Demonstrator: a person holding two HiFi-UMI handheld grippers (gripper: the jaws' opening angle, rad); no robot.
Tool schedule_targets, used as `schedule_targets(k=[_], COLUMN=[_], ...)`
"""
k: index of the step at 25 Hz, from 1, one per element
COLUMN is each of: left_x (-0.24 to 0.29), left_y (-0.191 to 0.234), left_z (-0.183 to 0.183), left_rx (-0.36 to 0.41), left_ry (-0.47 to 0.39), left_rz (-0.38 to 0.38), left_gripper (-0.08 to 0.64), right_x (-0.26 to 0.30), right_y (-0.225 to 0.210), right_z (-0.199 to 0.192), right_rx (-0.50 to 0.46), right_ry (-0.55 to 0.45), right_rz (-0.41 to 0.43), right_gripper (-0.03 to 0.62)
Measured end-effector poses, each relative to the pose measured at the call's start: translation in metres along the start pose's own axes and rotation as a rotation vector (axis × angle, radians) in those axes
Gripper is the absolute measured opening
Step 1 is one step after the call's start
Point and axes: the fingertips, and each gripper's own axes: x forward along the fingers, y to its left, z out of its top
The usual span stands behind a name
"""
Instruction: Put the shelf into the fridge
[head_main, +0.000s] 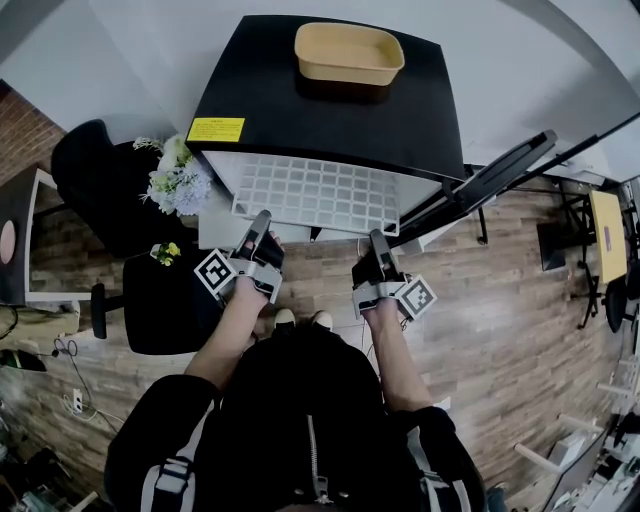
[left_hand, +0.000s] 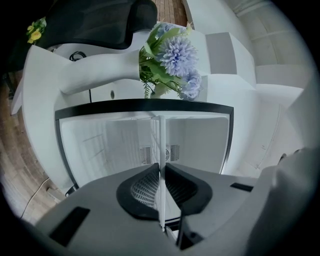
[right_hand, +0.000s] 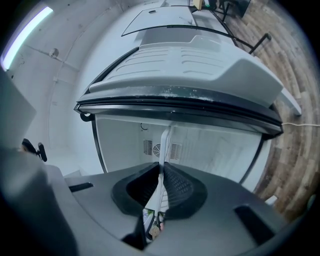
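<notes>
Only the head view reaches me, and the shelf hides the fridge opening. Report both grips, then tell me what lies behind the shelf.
Observer: The left hand-held gripper is closed on the shelf, which runs edge-on between its jaws.
Operator: Now the right.
Observer: The right hand-held gripper is likewise closed on the shelf's edge.
Operator: Describe the cavity.
Observer: The fridge stands open straight ahead; a vent grille shows on its white back wall.

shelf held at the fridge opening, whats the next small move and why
Probably push the shelf straight forward, keeping it level: the left claw and right claw are shut on its near edge, and much of it sticks out of the open fridge.
</notes>
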Motion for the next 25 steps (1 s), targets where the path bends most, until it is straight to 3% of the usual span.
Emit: schedule_targets(k=[25], left_x=[0.033], left_y=[0.012], left_z=[0.014], left_rx=[0.017], left_ry=[-0.004], left_rz=[0.017], left_gripper=[0.044], right_x=[0.032], right_y=[-0.012], right_z=[0.017], right_rx=[-0.019], right_ry=[-0.031], right_rz=[-0.039], right_gripper=[0.035])
